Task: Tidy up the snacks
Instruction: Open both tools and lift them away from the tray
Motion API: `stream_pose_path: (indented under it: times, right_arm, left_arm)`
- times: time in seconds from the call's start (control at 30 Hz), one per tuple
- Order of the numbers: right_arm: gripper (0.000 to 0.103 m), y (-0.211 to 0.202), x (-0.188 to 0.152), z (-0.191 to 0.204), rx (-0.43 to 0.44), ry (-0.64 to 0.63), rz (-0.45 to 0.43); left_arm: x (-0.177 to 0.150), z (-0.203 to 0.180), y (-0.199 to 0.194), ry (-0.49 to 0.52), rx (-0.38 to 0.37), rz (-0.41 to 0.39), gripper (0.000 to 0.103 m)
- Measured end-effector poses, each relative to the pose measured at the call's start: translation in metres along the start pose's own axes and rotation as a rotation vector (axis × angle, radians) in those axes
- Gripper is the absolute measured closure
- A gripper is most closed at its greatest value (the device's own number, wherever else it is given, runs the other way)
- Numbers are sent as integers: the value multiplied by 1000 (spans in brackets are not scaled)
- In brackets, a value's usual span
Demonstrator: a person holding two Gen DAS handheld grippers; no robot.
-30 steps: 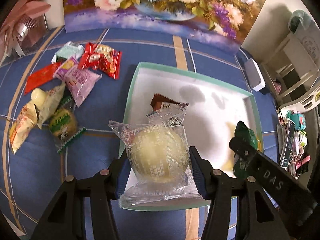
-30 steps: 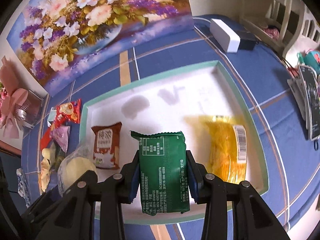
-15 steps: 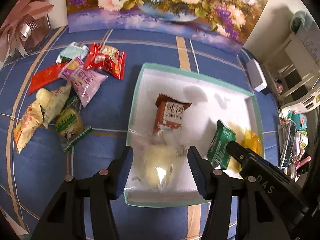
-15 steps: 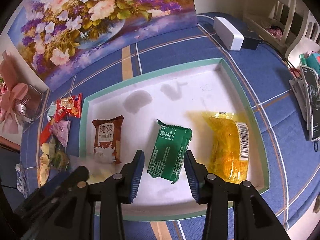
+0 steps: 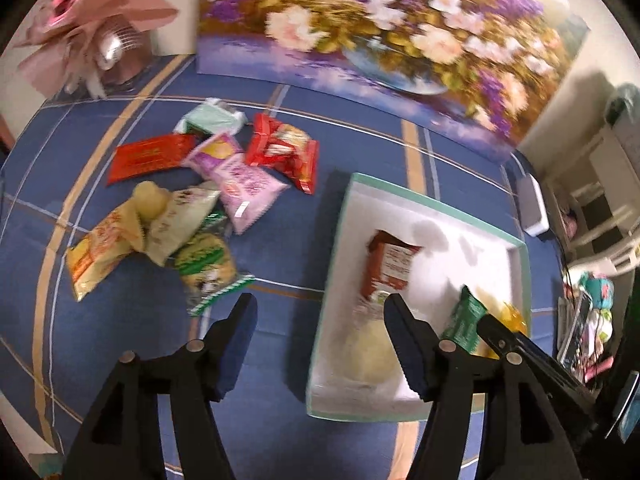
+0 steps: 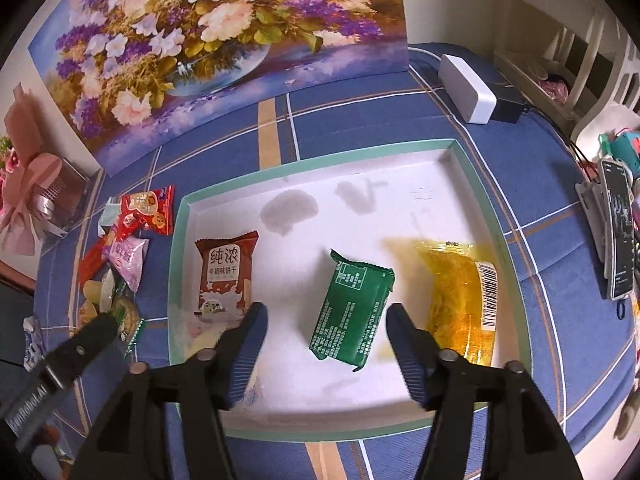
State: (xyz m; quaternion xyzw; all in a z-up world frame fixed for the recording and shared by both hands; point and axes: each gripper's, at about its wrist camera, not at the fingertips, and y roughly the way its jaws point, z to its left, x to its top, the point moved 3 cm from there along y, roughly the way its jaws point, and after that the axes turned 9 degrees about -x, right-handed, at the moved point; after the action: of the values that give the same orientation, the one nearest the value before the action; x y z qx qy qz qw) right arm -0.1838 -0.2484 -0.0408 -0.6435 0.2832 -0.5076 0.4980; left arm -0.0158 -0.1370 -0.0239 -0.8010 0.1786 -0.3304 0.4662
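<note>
My left gripper [image 5: 319, 312] hangs over the left wall of the white tray [image 5: 420, 202]. Its jaws are opening with nothing between them. Below its right finger a clear pack with a pale bun [image 5: 368, 350] lies in the tray's near left corner. My right gripper [image 6: 326, 316] is above the tray [image 6: 320, 164]. Its jaws are also opening, apart from the green pack [image 6: 352, 308] that lies flat on the tray floor between them. A brown biscuit pack [image 6: 226, 276] and a yellow pack [image 6: 460, 296] lie on either side. Several loose snack packs [image 5: 248, 184] are piled on the blue cloth to the left.
A flower painting [image 6: 224, 40] leans against the wall at the back. A white box [image 6: 466, 88] sits behind the tray on the right. A pink bouquet [image 5: 100, 20] stands back left, and a phone on a stand [image 6: 618, 236] is at the right edge.
Both grippers have let go. The bun pack and the green pack dropped into the tray. The left gripper rose and shifted left toward the loose pile, and both pairs of jaws spread wider.
</note>
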Motion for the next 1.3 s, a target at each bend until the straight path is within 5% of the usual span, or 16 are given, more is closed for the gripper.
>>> stream_pose_path:
  times: [0.13, 0.2, 0.27, 0.47, 1.1, 1.3]
  right_arm:
    - [18, 1, 0, 6, -6, -17, -15]
    - [10, 0, 1, 7, -12, -17, -31]
    - [1, -2, 1, 8, -17, -24, -51]
    - [0, -5, 3, 15, -38, -50, -89]
    - [0, -21, 0, 33, -165, -123, -202]
    - [0, -20, -1, 35, -114, -81, -168]
  left_arm:
    - [3, 17, 0, -42, 49, -9, 28]
    - [4, 25, 3, -57, 98, -4, 13]
    - [4, 32, 5, -61, 153, -11, 9]
    - [6, 39, -1, -43, 222, -58, 7]
    - [13, 47, -18, -62, 195, -111, 1]
    - [16, 55, -24, -61, 213, -127, 1]
